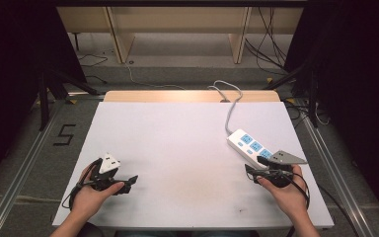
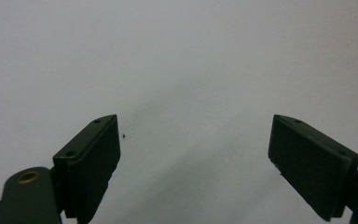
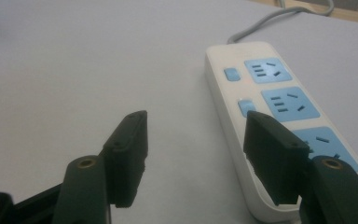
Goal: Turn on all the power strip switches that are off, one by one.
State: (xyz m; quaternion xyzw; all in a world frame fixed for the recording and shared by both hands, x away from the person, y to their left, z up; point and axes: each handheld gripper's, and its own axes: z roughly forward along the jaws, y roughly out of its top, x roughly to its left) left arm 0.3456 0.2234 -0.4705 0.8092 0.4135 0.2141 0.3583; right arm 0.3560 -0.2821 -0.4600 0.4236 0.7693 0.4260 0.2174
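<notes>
Right gripper (image 3: 193, 149) open wide, nothing between the jaws — low beside the power strip (image 3: 265, 112) at the table's (image 1: 177, 143) right, likely lining up a grasp. Left gripper (image 2: 193, 158) open, idle over bare tabletop.

Light: even, from overhead – bright on the white table (image 1: 177, 143), black at both side edges | Shadows: soft, faint | Glare: a pale sheen along the table's far wooden edge | Focus: high view slightly soft; both gripper views grainy – near jaws blurred | Distortion: none evident
</notes>
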